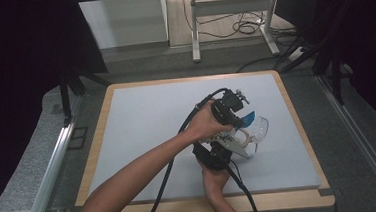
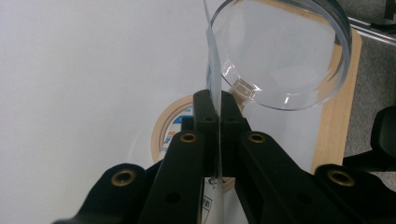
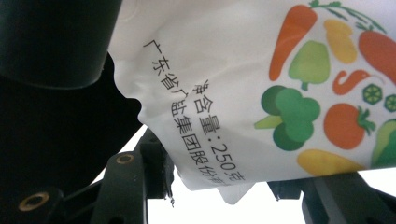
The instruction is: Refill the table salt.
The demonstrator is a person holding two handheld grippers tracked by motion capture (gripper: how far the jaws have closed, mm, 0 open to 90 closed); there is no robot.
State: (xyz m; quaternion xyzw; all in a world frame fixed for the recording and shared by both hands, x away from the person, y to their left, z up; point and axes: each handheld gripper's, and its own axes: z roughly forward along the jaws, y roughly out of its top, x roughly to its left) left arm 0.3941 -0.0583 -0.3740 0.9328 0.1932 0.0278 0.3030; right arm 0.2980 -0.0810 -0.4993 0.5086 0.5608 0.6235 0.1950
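Right of the table's (image 1: 141, 109) middle, the left gripper (image 2: 218, 105) has its jaws pressed together on the thin top edge of a white printed pouch (image 3: 243, 93); the right gripper (image 1: 214, 156) clamps its body. Likely tearing it open to pour into the clear round plastic container (image 2: 285, 51); next, pull apart steadily.

A white bag (image 3: 243, 84) is showing black Chinese print, "广东省广盐集团股份" and "净含量:250克", beside drawn vegetables. A roll of tape (image 2: 170, 128) is carrying blue print on its white core, too small to read.
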